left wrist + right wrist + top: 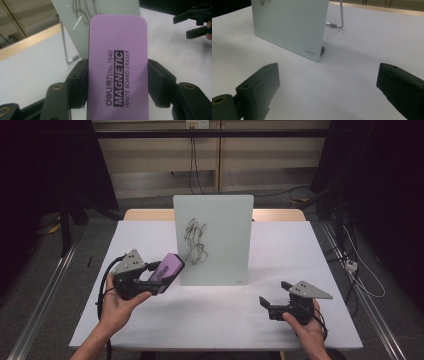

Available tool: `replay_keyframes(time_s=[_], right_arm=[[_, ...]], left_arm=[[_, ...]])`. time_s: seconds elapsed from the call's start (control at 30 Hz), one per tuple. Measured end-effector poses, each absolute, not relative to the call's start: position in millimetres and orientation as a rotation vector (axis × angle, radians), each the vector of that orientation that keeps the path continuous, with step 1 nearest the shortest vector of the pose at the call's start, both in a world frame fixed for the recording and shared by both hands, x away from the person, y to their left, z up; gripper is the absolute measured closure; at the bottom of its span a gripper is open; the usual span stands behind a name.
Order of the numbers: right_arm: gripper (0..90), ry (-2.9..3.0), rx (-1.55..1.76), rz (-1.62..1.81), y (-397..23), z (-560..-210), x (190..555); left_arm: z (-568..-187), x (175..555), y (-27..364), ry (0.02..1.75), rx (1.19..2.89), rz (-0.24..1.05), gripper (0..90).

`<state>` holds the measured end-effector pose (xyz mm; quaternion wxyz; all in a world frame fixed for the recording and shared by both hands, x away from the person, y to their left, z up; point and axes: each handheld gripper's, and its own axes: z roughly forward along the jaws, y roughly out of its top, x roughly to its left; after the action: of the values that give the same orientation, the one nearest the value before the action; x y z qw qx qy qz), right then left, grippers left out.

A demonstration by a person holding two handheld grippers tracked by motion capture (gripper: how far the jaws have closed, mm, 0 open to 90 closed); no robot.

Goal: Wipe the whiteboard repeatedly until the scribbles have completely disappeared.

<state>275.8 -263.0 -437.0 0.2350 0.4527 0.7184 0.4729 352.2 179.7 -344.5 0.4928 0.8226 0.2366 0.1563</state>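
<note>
At nine o'clock on the table (150, 320), the left gripper (159, 276) clamps a smooth purple eraser (168, 270), a flat rounded rectangle. Its long axis points toward two o'clock, at the board (220, 245), just beside the scribble (195, 240); perhaps not touching. The board is a glossy upright plate on a thin wire stand. At four o'clock, the right gripper (274, 301) stands wide with nothing between its jaws.

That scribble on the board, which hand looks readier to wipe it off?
Probably the left: its gripper already clamps the purple eraser beside the scribble. The right gripper is open, empty, farther away.
</note>
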Motion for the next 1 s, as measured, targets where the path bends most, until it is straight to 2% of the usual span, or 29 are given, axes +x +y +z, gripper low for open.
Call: replay_keyframes(time_s=[1.0], right_arm=[[4.6,1.975,1.257,1.307,-262,-437,277]], left_arm=[[-308,374,151,0.477,1.896,0.463,40.8]])
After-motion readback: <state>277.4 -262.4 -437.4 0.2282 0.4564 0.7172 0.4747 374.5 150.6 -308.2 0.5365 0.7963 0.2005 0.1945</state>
